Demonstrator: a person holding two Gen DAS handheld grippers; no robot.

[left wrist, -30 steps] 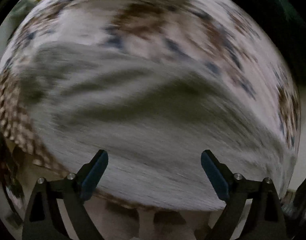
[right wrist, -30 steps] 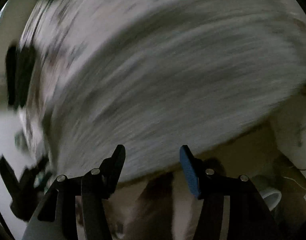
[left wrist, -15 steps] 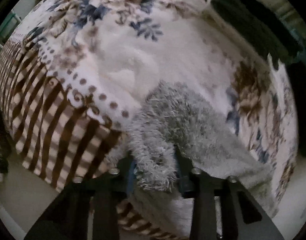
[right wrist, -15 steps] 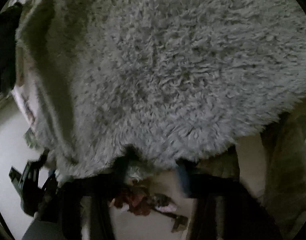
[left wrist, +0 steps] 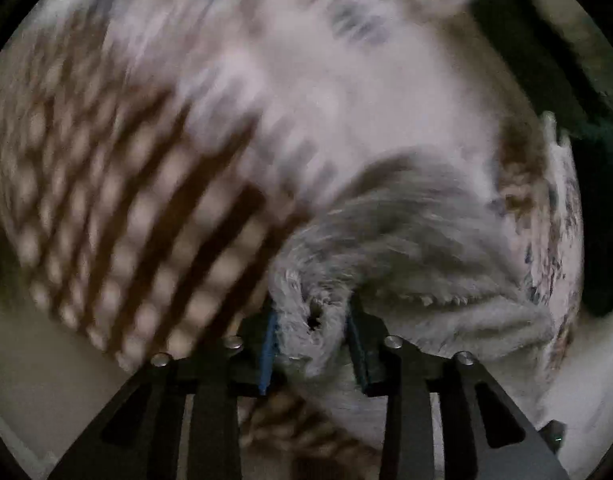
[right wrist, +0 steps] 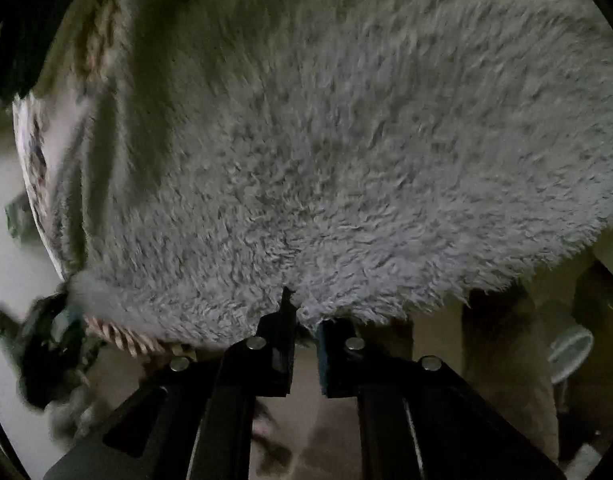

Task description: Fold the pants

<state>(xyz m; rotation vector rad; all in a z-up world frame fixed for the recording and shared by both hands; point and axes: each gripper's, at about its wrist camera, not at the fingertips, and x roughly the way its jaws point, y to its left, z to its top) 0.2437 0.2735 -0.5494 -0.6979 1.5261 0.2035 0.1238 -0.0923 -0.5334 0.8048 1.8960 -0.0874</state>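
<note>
The pants [right wrist: 346, 160] are grey and fluffy. They fill most of the right wrist view and lie at the lower right of the left wrist view [left wrist: 426, 248], on a patterned blanket [left wrist: 346, 92]. My left gripper [left wrist: 311, 320] is shut on a bunched edge of the pants. My right gripper [right wrist: 305, 320] is shut on the near edge of the pants, with the fabric spread out ahead of it. The left wrist view is blurred by motion.
The blanket has brown stripes at the left [left wrist: 146, 220] and flowers at the far side. A dark cloth [left wrist: 546, 60] lies at the far right. My left gripper shows blurred at the lower left of the right wrist view [right wrist: 46, 352]. A white fan [right wrist: 570, 352] stands on the floor.
One second ago both grippers were open above the pants. Both have since shut on the near edge. The left one is now moving with the fabric in it.
</note>
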